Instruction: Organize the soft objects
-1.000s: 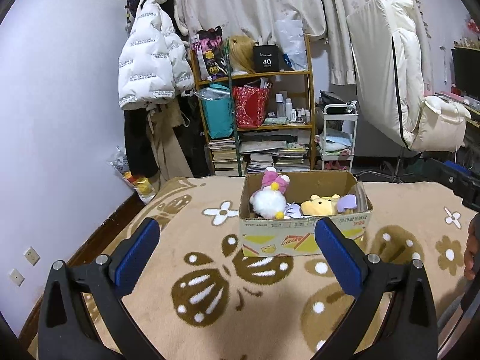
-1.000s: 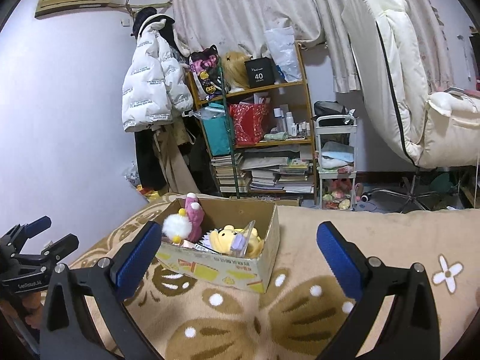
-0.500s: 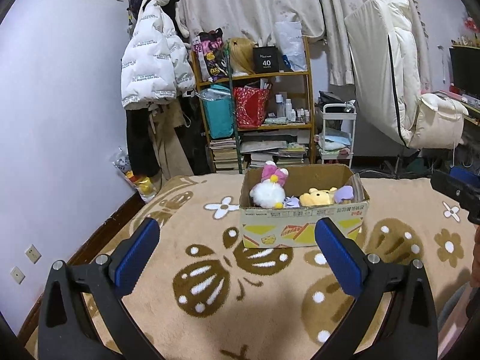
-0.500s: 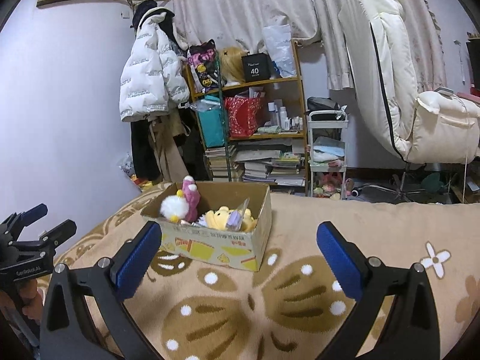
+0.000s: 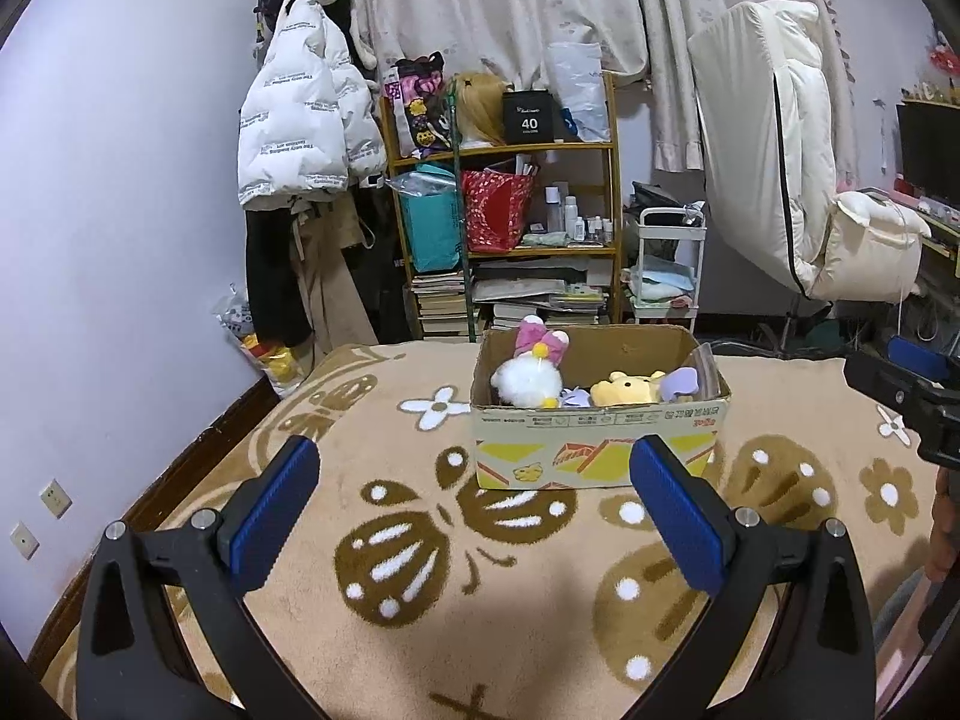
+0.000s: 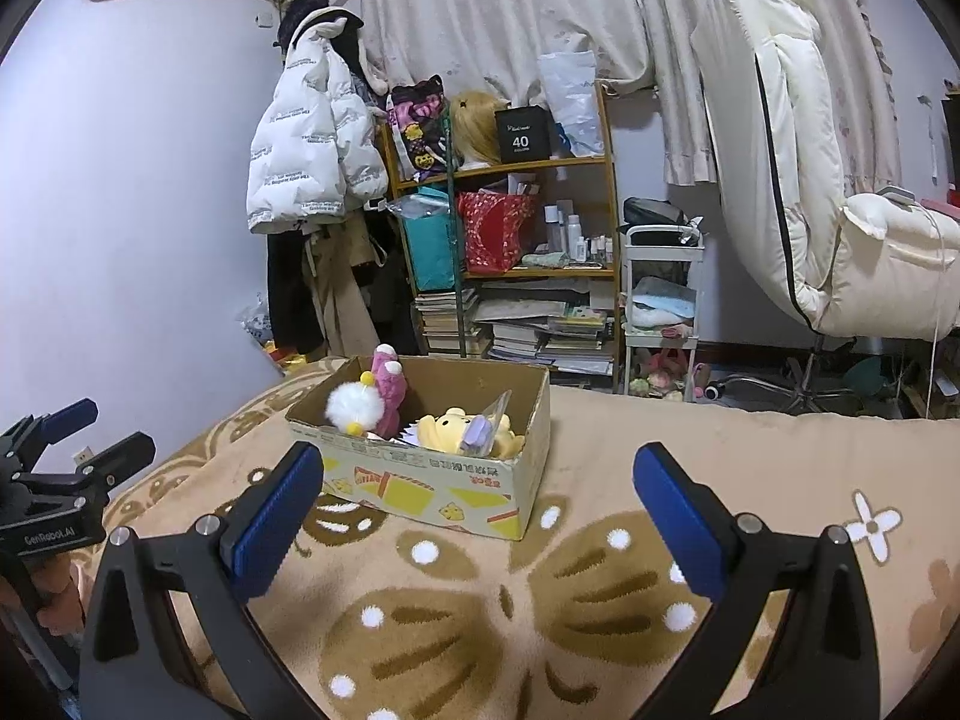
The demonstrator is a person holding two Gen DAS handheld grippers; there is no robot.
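Note:
A cardboard box (image 5: 600, 447) stands on a beige patterned blanket (image 5: 420, 600). In it sit a white fluffy toy with a pink bow (image 5: 528, 381), a yellow bear plush (image 5: 624, 389) and a purple item in clear wrap (image 5: 684, 381). The box also shows in the right wrist view (image 6: 432, 492), with the white toy (image 6: 354, 408), a pink plush (image 6: 390, 384) and the yellow bear (image 6: 450, 429). My left gripper (image 5: 474, 519) is open and empty, short of the box. My right gripper (image 6: 480, 519) is open and empty, to the box's right.
Behind the bed stand a cluttered wooden shelf (image 5: 510, 228), a white cart (image 5: 666, 264), a hanging white jacket (image 5: 300, 126) and a cream recliner chair (image 5: 792, 180). The wall lies to the left. The other gripper shows at each view's edge (image 6: 54, 480).
Both grippers have drawn back and away from the box, which now looks smaller and farther. Both stay open and empty.

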